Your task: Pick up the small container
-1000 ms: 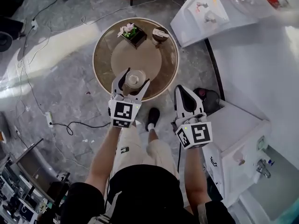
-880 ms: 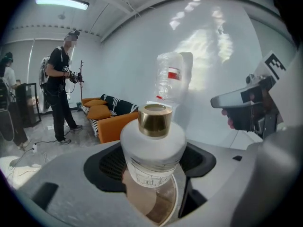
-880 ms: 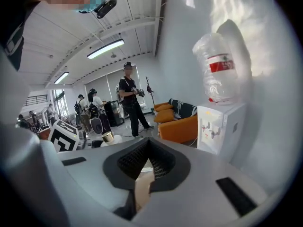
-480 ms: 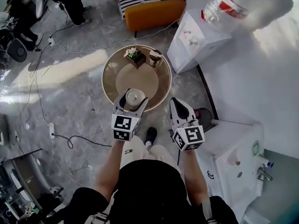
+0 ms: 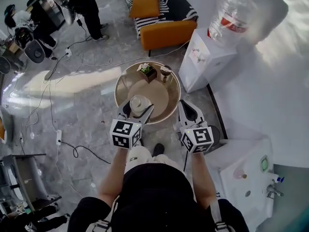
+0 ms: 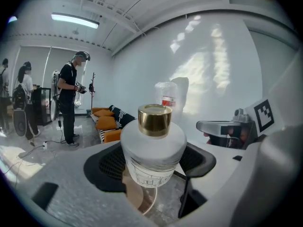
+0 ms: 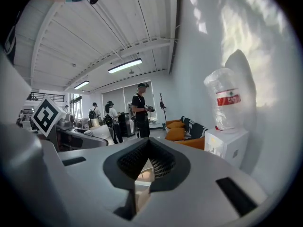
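Left gripper view: left gripper point(image 6: 150, 167) jaws clasp the small container point(image 6: 152, 143), apparently held above the round tabletop point(image 5: 163, 105); right gripper point(image 7: 147, 163) jaws pressed together, empty.

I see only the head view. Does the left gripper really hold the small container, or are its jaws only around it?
Observer: The left gripper view shows the left gripper shut on the small container, with the jaws pressing its white body from both sides.
Operator: Is the container closed?
Observer: Yes, a gold cap sits on top, and the container is upright.
Operator: And the right gripper?
Observer: The right gripper is shut, with nothing between its jaws.
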`<state>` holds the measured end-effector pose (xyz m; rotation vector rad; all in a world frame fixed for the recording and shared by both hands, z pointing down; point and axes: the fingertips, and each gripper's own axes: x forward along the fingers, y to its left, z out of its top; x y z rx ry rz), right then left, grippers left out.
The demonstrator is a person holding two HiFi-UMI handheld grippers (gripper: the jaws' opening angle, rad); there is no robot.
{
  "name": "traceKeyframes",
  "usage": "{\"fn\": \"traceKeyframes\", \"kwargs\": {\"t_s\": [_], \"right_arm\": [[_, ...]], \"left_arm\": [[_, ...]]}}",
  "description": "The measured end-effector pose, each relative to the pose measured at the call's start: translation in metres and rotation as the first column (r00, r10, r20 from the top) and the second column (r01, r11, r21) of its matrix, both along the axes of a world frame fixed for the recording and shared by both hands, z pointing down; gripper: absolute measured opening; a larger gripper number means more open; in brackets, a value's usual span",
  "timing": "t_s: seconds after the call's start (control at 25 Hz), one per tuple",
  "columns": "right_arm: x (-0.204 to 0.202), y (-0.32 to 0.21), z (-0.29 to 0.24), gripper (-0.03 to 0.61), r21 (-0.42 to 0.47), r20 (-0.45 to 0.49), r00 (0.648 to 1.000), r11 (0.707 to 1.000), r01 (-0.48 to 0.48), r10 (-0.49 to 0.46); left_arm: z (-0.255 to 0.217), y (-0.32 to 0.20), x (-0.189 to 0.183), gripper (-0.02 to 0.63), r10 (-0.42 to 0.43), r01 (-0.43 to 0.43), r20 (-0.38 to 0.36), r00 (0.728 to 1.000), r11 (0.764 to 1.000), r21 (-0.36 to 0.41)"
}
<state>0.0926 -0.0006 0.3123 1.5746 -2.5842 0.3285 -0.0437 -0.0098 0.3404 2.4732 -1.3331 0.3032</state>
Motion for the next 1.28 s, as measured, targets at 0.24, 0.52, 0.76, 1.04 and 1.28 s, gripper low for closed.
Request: {"fn": "traceKeyframes", "kwargs": {"t_s": [0.24,0.52,0.76,1.04,1.28], "right_arm": [[-0.007,-0.005,-0.045,0.003,0.079,-0.009,0.999,0.996,0.048,-0.047],[-0.015,-0.013,-0.08,0.003,0.111,-0.017,0.996,0.989,0.094,-0.092],[-0.031,-0.019,-0.098,0.003,0.116,-0.03,0.99,0.983,0.14,-0.137],[-0.057,-0.023,-0.105,0.003,0.109,-0.034,0.986,0.98,0.168,-0.165],[-0.08,-0.023,-0.102,0.003,0.101,-0.055,0.982,0.977,0.185,-0.18]], "left_arm": [[-0.053,0.008,-0.007,0.344,-0.001,0.001,-0.003,1.0,0.998,0.059],[-0.087,0.011,-0.017,0.344,-0.007,0.004,0.024,1.0,0.996,0.086],[-0.098,0.01,-0.03,0.344,-0.003,-0.001,0.038,0.999,0.996,0.092],[-0.102,0.011,-0.045,0.344,0.021,-0.025,0.05,0.999,0.997,0.077],[-0.099,0.015,-0.055,0.344,0.039,-0.043,0.055,0.998,0.997,0.069]]}}
